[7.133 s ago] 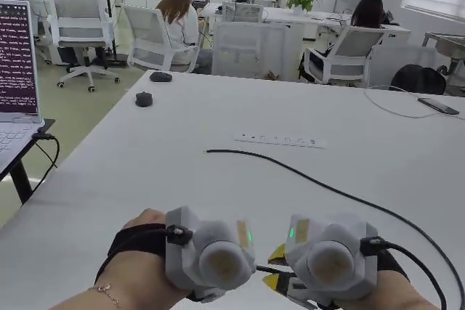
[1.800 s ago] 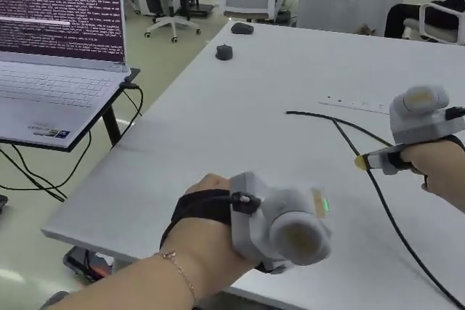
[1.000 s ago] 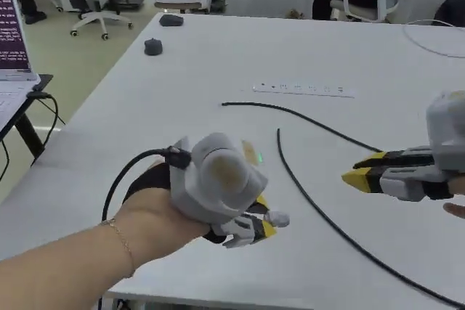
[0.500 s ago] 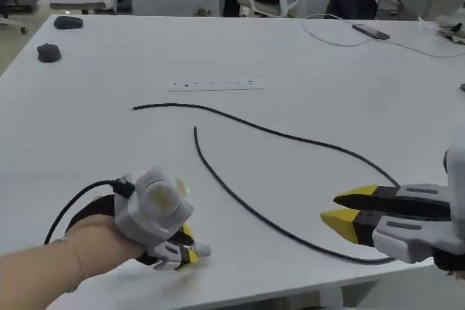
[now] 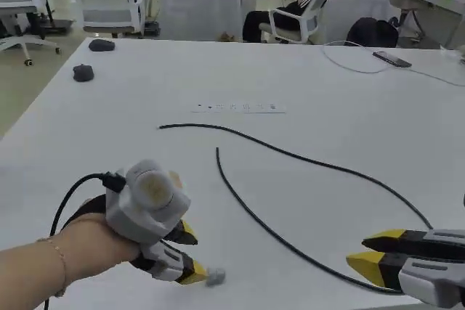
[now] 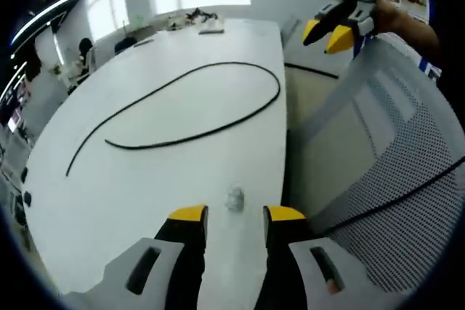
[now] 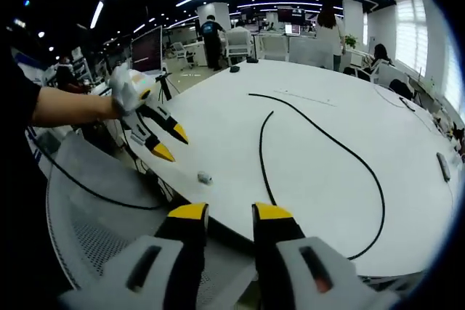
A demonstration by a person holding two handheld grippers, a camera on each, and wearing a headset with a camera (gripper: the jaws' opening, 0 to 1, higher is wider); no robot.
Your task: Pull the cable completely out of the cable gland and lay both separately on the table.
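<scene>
The small grey cable gland [image 5: 215, 276] lies on the white table [image 5: 131, 143] near its front edge, apart from the cable. My left gripper [image 5: 191, 255] stands open just left of the gland; in the left gripper view the gland [image 6: 233, 198] rests a little ahead of the jaw gap. The long black cable [image 5: 290, 156] lies loose in a wide loop across the table, both ends pointing left. My right gripper [image 5: 370, 250] hovers open, holding nothing, at the front right near the cable's bend. In the right gripper view the left gripper [image 7: 168, 143] is beside the gland [image 7: 205, 177].
A white strip [image 5: 236, 107] lies beyond the cable. Two dark mice [image 5: 83, 72] sit at the far left, and a phone [image 5: 392, 59] with a thin white cord at the far right. Office chairs and a seated person are behind the table. A mesh chair [image 6: 378, 150] stands off the front edge.
The gland that sat at the left gripper's tips half a second ago now lies on the table just off them, and the jaws stand apart. The right gripper sits lower in view.
</scene>
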